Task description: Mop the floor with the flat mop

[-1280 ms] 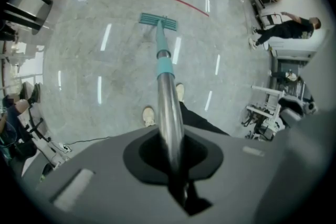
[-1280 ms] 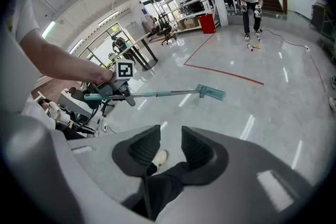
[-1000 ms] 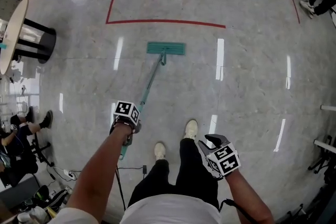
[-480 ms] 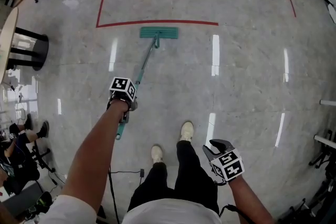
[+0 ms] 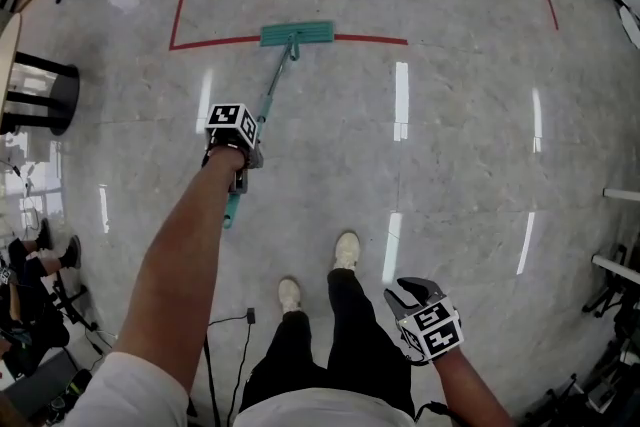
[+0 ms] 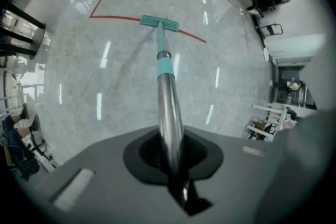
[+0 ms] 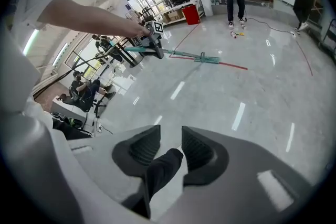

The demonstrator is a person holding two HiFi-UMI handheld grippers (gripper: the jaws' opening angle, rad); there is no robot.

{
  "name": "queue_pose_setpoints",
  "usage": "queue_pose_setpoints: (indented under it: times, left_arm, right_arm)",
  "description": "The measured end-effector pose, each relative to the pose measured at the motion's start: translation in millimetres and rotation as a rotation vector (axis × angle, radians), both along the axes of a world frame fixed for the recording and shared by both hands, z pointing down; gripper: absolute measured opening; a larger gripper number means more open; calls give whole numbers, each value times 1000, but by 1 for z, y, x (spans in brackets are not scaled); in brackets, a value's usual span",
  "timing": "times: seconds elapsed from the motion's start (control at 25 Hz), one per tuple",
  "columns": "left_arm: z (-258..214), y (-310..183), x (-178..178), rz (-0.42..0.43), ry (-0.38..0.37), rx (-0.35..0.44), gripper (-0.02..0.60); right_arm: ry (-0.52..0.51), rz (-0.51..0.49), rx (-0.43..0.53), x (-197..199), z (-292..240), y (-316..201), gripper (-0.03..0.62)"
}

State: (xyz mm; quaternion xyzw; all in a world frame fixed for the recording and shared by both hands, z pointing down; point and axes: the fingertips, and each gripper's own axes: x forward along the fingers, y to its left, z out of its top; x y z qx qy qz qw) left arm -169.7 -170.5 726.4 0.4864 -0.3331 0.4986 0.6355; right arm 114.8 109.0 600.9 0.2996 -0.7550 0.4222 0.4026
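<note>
Glossy grey marble floor (image 5: pixel 470 145) fills the room, marked with a red line (image 5: pixel 370 40). The flat mop's teal head (image 5: pixel 297 34) lies on that line, at about 11 o'clock from the person's feet. Its handle (image 5: pixel 272 95) slants back to the left tongs (image 6: pixel 170 157), which are clenched round the metal shaft. The right tongs (image 7: pixel 169 139) hang released and empty at 4 o'clock, well apart from the mop.

One-handed, the head will tend to twist, so keep the wrist low and the pad flat on the floor. Press evenly and work in straight, overlapping lanes. Bringing the free tongs onto the handle's end would likely steady it. Mind the cable (image 5: pixel 225 325) at 7 o'clock when stepping back.
</note>
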Motion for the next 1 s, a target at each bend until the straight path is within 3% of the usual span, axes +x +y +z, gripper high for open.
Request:
queue_pose_setpoints:
  times: [0.2,0.36,0.68,1.0]
  left_arm:
    - [-3,3,1,25,4,39,38]
    - [-12,35,-7,42,4,43,38]
    - [-40,142,-47,85,3,31,40]
    - [-68,258,-69,56,11,-18,40]
  right_arm:
    - [-2,3,1,-4,0,-2,127]
    - [-19,-11,14,-16,-1,-4,127]
    - [-43,-59,61,-46,-7,-18,127]
    - [-63,-120,99,-74,-11,-20,127]
